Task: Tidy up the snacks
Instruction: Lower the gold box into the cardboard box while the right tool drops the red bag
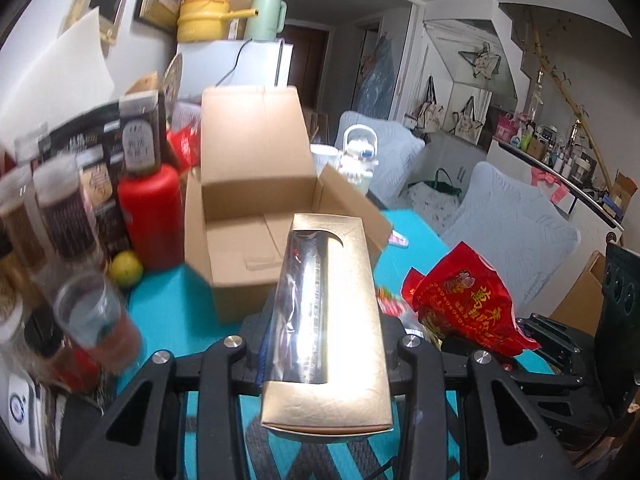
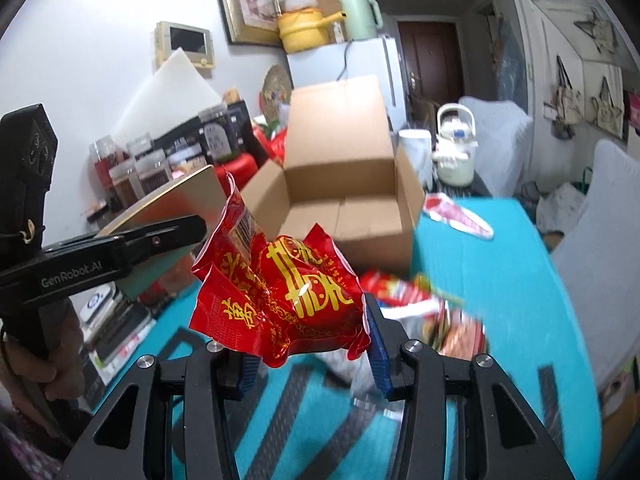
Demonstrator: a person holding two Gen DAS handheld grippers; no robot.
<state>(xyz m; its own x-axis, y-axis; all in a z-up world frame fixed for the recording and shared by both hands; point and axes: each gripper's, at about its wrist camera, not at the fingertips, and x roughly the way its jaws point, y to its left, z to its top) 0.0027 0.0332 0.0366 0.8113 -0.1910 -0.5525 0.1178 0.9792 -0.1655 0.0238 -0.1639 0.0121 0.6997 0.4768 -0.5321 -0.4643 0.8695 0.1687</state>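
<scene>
Carrying both snacks into the open brown cardboard box (image 1: 256, 216) is the step in hand, and the box is the thing to plan around. It stands toward the far edge of the turquoise-covered table (image 2: 492, 272), its tall back flap upright and a side flap splayed out to the right; the floor of it looks bare, so there is room to lay things flat.

The left gripper (image 1: 320, 344) is clamped on the long gold cardboard snack box with a clear window (image 1: 332, 320), gripping it near its near end so that most of its length sticks out forward, its far tip just over the box's near wall. Being long and held at one end, it will likely lever downward; I would keep it level, go over the near wall rather than the splayed flap, and set it along one side of the floor before letting go, leaving space beside it.

The right gripper (image 2: 308, 344) holds the crumpled red foil snack bag with gold lettering (image 2: 280, 288) between its blue pads (image 2: 378, 348), the bag bulging upward above the fingers, short of the box's near wall. Foil is slippery and the bag is puffy, so a firm hold and a low release seem wise.

The two tools sit close together, so entering one at a time should avoid a clash.

More loose packets (image 2: 432, 308) lie on the table near its near edge, to the right of the bag.
</scene>
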